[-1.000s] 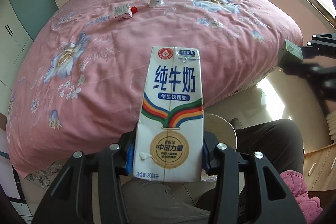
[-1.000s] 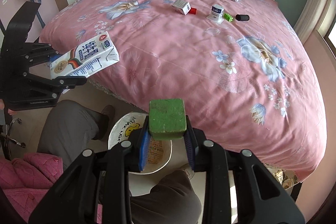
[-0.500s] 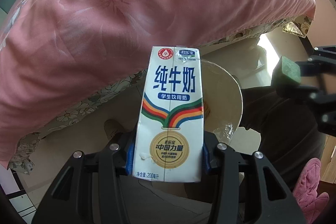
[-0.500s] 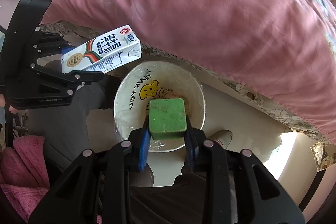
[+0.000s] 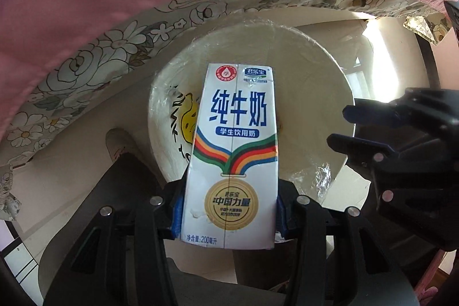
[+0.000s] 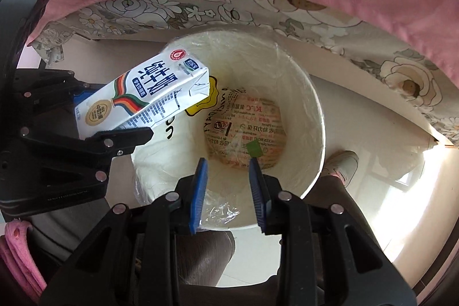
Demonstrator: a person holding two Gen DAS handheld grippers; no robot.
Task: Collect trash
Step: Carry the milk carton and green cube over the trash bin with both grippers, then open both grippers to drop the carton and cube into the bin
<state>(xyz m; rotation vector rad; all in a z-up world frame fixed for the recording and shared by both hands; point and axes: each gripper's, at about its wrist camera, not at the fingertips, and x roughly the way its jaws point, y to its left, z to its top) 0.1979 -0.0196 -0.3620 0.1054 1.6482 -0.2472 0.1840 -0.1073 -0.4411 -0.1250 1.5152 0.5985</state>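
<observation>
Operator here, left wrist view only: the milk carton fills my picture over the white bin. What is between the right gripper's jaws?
Observer: Nothing. The right gripper is open over the bin, its jaws apart and empty.
Operator: What lies in the bin under my carton?
Observer: A green block lies at the bottom, on printed paper.
Operator: Is the carton's top past the rim?
Observer: Yes. The right wrist view shows the milk carton tilted, its top end over the opening. Its gripped end appears to be outside the rim.
</observation>
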